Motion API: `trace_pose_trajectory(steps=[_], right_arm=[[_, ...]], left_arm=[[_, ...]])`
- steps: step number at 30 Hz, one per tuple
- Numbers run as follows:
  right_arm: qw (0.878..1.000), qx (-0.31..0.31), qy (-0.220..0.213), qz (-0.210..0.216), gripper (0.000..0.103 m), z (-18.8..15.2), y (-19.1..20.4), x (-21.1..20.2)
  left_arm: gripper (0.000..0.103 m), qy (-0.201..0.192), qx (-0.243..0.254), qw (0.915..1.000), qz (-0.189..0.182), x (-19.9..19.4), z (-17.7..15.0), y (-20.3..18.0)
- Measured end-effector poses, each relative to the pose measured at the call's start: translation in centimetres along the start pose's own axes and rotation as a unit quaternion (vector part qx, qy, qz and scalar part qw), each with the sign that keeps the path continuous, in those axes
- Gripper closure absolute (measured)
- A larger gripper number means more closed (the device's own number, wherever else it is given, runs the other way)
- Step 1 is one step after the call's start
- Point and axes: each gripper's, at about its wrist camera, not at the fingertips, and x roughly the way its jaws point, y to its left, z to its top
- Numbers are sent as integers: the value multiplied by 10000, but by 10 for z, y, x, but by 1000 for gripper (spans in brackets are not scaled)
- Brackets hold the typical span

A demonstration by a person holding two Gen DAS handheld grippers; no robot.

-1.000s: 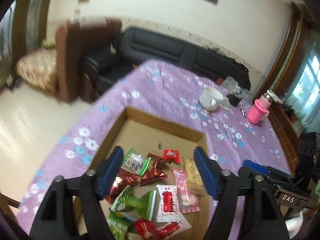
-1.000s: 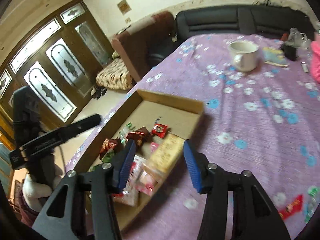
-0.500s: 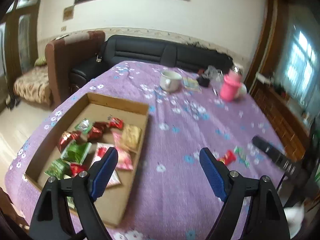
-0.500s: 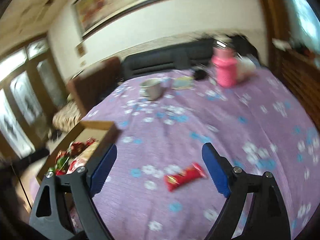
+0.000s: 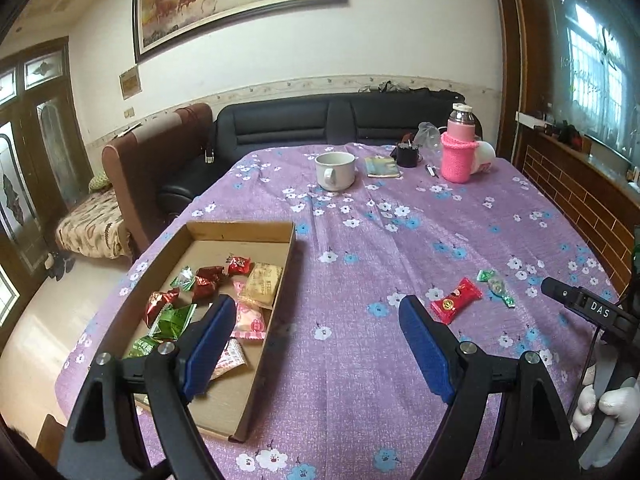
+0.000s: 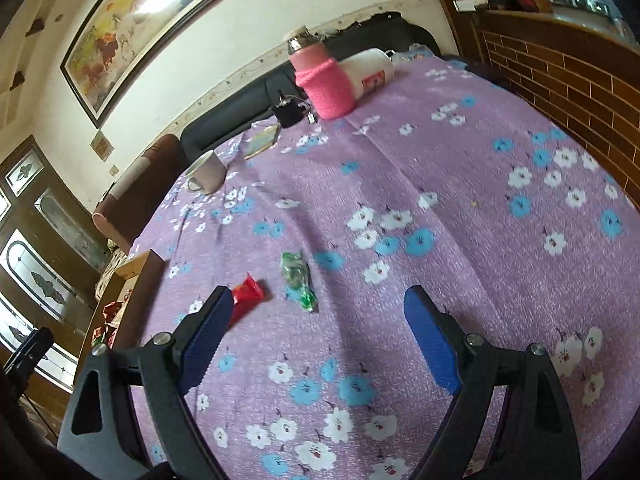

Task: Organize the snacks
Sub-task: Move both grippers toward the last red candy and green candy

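A shallow cardboard box on the purple flowered tablecloth holds several wrapped snacks. A red snack packet and a green-ended candy lie loose on the cloth to the box's right. My left gripper is open and empty, above the box's right wall. My right gripper is open and empty, just short of the red packet and the green candy. The box's corner shows at the left of the right wrist view.
At the far side of the table stand a white mug, a small booklet, a black object and a pink-sleeved bottle. A black sofa and brown armchair sit behind. Brick ledge on the right.
Both grippers have pulled back from the box and swung right. The right gripper has opened wide and now faces the loose red packet and green candy.
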Motion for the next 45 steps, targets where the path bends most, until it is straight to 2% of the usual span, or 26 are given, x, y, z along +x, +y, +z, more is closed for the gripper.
trace_pose_trajectory(steps=[13,19,23,26,27,29,32,35,38,41,43,45], right_arm=[[9998,-27,177,55,16,-3,1,9],[9994,-133,306,68,16,1,4,12],[9992,-221,315,-46,16,11,0,10],[9985,-378,356,-159,17,15,-2,11],[9980,-467,383,-196,19,16,-1,12],[9956,-778,496,-170,31,16,8,18],[9875,-1413,679,-185,41,13,32,34],[9791,-1847,798,-310,46,11,48,56],[9763,-1904,991,-291,54,12,51,77],[9741,-1947,1117,-265,61,11,52,89],[9733,-1969,1158,-230,67,9,53,92],[9728,-2008,1126,-263,76,7,53,92]], left_arm=[[19,299,-46,9995,-125,14,-5,-1],[19,837,-330,9928,-788,40,-17,0],[19,1342,-316,9826,-1243,67,-34,-14],[19,1583,-237,9769,-1416,82,-44,-27],[20,1628,-194,9759,-1440,85,-46,-32],[20,1691,-83,9754,-1414,91,-50,-40],[20,1821,-39,9727,-1441,98,-56,-48],[19,1795,4,9739,-1387,98,-56,-49],[15,1819,-13,9721,-1479,98,-56,-48],[0,1907,21,9655,-1774,104,-54,-50],[1,1970,160,9650,-1722,104,-53,-54],[1,2043,520,9651,-1551,104,-55,-63]])
